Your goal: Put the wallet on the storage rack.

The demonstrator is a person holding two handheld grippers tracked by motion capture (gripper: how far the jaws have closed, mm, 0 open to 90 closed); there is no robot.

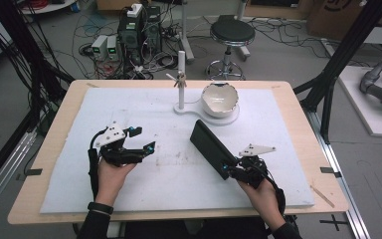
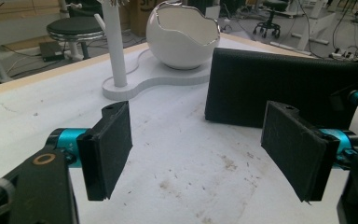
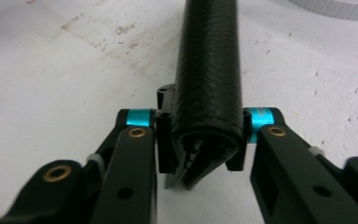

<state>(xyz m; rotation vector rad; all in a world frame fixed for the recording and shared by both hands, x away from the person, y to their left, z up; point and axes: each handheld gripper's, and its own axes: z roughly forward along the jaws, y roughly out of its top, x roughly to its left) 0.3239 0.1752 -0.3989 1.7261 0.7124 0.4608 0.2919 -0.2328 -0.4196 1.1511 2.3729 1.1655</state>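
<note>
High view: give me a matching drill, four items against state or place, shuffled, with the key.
Items:
1. black case
2. left gripper
3. egg-shaped bowl
4. white post

States:
A. jaws open, nothing between them
B. upright on the white stand, left of the bowl
C. clamped at one end by the right gripper
D. white, jagged rim, on the stand's round base

Pairs: 1-C, 2-A, 3-D, 4-B

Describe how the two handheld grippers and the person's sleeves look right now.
Both the left gripper and the right gripper are black, with turquoise metal collars behind flat black padded jaws and brass-coloured pivot rings. Each carries a pale grey three-cornered plate on top and trails a black cable. The person wears dark sleeves and a black wristband on the left wrist.
</note>
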